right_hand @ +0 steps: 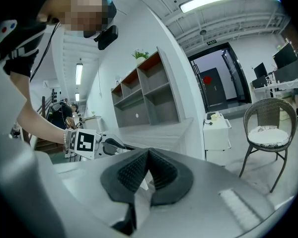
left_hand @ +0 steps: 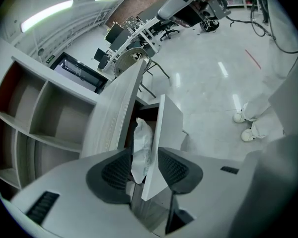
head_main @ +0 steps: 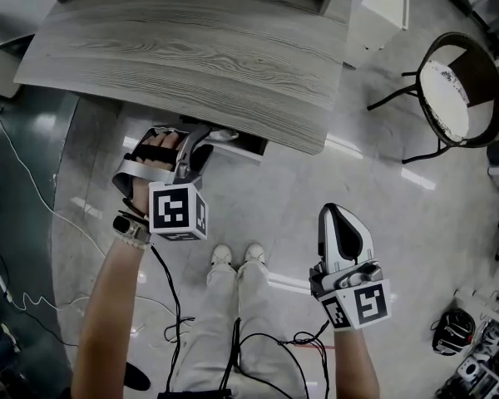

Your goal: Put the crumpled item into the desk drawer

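Observation:
A white crumpled item [left_hand: 141,148] hangs between the jaws of my left gripper [left_hand: 144,155], inside the open desk drawer [left_hand: 166,128]. The jaws stand wide and the pads do not press on it. In the head view the left gripper [head_main: 193,144] reaches under the grey wooden desk [head_main: 191,56] at the drawer [head_main: 237,145], and the item is hidden there. My right gripper [head_main: 339,216] hangs over the floor to the right, shut and empty. In its own view the right gripper [right_hand: 148,155] has its pads together.
A wicker chair [head_main: 461,90] stands at the right, a small white cabinet [head_main: 378,11] beside the desk's far end. Cables [head_main: 33,189] trail over the floor at the left. Open shelves [left_hand: 39,118] rise behind the desk. The person's shoes [head_main: 237,256] are below the desk edge.

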A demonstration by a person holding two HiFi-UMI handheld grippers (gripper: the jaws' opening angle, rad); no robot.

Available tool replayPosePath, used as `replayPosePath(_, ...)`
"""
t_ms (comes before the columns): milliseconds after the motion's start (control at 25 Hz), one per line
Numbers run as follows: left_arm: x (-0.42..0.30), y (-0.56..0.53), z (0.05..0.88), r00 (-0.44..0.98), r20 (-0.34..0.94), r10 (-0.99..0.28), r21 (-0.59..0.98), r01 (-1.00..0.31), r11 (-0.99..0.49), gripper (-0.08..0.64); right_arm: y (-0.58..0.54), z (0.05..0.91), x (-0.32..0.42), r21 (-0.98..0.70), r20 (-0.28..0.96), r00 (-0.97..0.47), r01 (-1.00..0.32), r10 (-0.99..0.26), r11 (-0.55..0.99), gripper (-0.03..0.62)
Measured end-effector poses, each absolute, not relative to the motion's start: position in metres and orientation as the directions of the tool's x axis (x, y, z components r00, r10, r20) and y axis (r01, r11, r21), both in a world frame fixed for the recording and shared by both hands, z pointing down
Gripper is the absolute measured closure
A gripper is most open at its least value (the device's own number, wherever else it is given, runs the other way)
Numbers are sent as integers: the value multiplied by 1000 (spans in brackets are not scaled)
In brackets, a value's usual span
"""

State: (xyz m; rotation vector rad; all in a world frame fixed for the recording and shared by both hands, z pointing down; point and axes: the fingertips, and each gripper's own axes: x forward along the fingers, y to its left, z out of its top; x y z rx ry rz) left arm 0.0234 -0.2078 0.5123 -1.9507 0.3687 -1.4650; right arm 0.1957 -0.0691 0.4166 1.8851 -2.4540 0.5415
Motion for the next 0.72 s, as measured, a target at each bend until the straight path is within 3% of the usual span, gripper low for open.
replayPosePath(200, 20, -199, 505, 351, 729, -588, -654, 104, -749, 397, -66, 416, 193, -254, 209, -281, -941, -937, 225, 583)
replayPosePath(320, 18, -194, 492, 385, 702, -599, -648, -1, -762, 399, -65, 411, 189, -231, 210, -282, -945, -936, 233, 583)
replayPosePath(480, 16, -185, 463, 453, 641, -619, -604, -200, -772, 525, -68, 392, 183, -180, 204, -281, -952, -938, 246, 583)
replayPosePath(720, 8, -163, 400, 533, 546, -647, -493, -420, -762, 552, -67, 348, 168, -113, 175, -294, -954, -940, 277, 583)
